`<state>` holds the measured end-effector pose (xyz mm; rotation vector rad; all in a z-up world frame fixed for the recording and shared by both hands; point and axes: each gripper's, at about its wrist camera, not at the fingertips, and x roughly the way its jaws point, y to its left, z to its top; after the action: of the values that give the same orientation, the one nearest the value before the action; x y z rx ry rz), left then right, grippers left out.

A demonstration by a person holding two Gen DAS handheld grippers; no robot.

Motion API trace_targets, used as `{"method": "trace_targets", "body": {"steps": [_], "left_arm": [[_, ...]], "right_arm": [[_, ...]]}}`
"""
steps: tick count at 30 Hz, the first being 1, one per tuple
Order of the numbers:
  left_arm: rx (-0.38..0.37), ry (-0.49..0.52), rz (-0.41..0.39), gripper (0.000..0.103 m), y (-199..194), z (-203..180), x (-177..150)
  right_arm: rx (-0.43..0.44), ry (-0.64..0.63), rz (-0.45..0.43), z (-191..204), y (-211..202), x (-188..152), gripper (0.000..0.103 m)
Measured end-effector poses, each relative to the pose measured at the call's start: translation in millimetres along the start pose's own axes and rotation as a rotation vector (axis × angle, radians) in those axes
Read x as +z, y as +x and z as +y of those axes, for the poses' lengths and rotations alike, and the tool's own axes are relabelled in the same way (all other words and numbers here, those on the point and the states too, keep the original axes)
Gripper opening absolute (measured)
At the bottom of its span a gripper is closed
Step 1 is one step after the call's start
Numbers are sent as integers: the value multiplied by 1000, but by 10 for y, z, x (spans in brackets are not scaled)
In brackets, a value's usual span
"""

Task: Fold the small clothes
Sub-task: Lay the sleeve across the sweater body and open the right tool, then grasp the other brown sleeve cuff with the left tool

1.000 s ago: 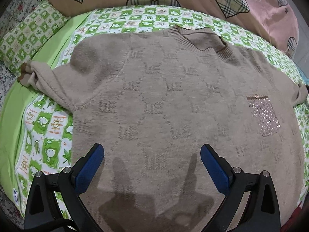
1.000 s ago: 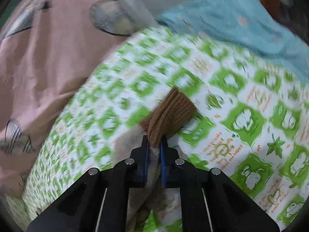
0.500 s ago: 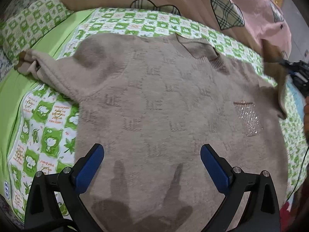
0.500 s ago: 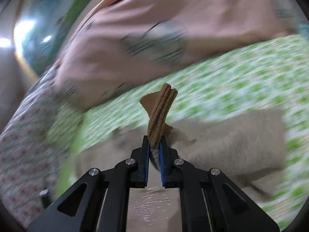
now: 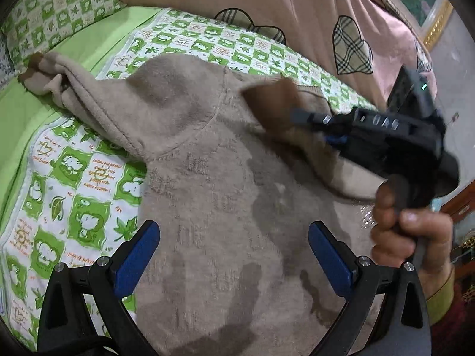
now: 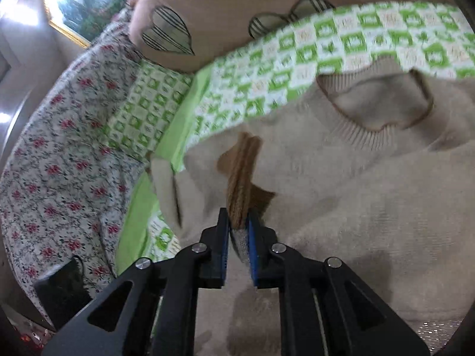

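A beige knit sweater [image 5: 213, 195] lies flat, front up, on a green-and-white checked bed sheet [image 5: 77, 178]. Its left sleeve [image 5: 59, 80] stretches out to the far left. My right gripper [image 6: 239, 222] is shut on the brown ribbed cuff [image 6: 242, 178] of the other sleeve and holds it above the sweater's chest, near the neckline [image 6: 377, 112]. In the left wrist view that gripper [image 5: 299, 115] and cuff [image 5: 270, 103] hang over the sweater's upper middle. My left gripper [image 5: 233, 255] is open and empty, low over the sweater's lower part.
A pink quilt with plaid hearts [image 5: 297, 14] lies along the far side of the bed. A checked pillow [image 5: 56, 9] sits at the far left. A floral sheet [image 6: 59, 163] covers the bed's left side. The hand [image 5: 412, 237] holding the right gripper is at right.
My right gripper has swung the sleeve cuff from the sweater's right edge inward over its chest. The left gripper stays open and has shifted slightly over the lower sweater.
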<state>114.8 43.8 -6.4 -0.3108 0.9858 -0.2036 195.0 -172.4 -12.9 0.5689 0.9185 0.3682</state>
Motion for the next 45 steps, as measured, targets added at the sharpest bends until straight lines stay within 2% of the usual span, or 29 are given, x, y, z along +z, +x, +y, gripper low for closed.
{"method": "trace_targets", "body": {"steps": [1,3,4,8,10,12,14,15,16,17,18,19,21,23,25,27,29,31,33,39,40,41,42,43,45], "left_arm": [[-12,-6,1,100,15,9,28],[-34,-10,2,100,72,5,107],[-44,-7,4,100,105,-6,137],[-72,-11,53,100,449,-56,325],[-124,-52,98,99,680,-38,421],[-160,-84,105,96,830,-31,493],[-158,-86,83,84,909,-50,555],[-148,-76,77,69,934,-76,586],[-150,-64,76,43,955,-100,603],[-153,-61,79,31,969,-108,607],[-169,-60,88,6,990,-120,605],[-174,-56,88,6,971,-146,601],[-139,-16,26,6,809,-221,610],[-72,15,-62,6,541,-210,680],[-27,5,-101,6,438,-60,750],[31,-26,-85,6,492,129,782],[-5,-64,-49,6,557,264,765],[-10,-57,-37,6,600,264,729],[-3,-45,-26,6,652,224,707],[1,-43,-18,6,628,249,622],[1,-40,-20,6,627,249,623],[1,-34,-20,6,629,236,626],[-1,-29,-20,6,634,210,633],[-12,-22,-20,6,636,168,646],[-41,-10,-25,7,625,71,685]], "right_arm": [[-2,18,19,-32,36,-18,27],[6,48,15,-73,-15,-43,66],[11,54,0,-64,-67,-57,72],[-14,68,-93,-133,-510,-153,73],[-31,102,-137,-218,-791,-244,73],[-63,128,-178,-304,-1059,-345,73],[-102,151,-212,-382,-1289,-452,73],[-123,169,-230,-434,-1418,-524,73],[-145,187,-251,-486,-1540,-593,73],[-167,201,-266,-521,-1629,-641,73],[-195,215,-286,-562,-1740,-707,73],[-222,230,-308,-600,-1838,-763,73],[-262,261,-342,-688,-1997,-845,73],[-287,273,-357,-769,-2126,-860,73],[-345,283,-370,-852,-2235,-826,73],[-375,284,-380,-945,-2306,-773,73],[-392,282,-381,-1026,-2325,-684,73],[-429,249,-380,-1084,-2297,-552,73],[-504,217,-325,-1191,-2147,-345,74],[-579,157,-189,-1511,-1633,63,73],[-586,142,-168,-1534,-1561,98,73],[-594,131,-157,-1535,-1518,113,65],[-605,109,-141,-1535,-1485,130,30],[-601,100,-117,-1541,-1473,137,17],[-592,104,-136,-1562,-1582,170,11]]}}
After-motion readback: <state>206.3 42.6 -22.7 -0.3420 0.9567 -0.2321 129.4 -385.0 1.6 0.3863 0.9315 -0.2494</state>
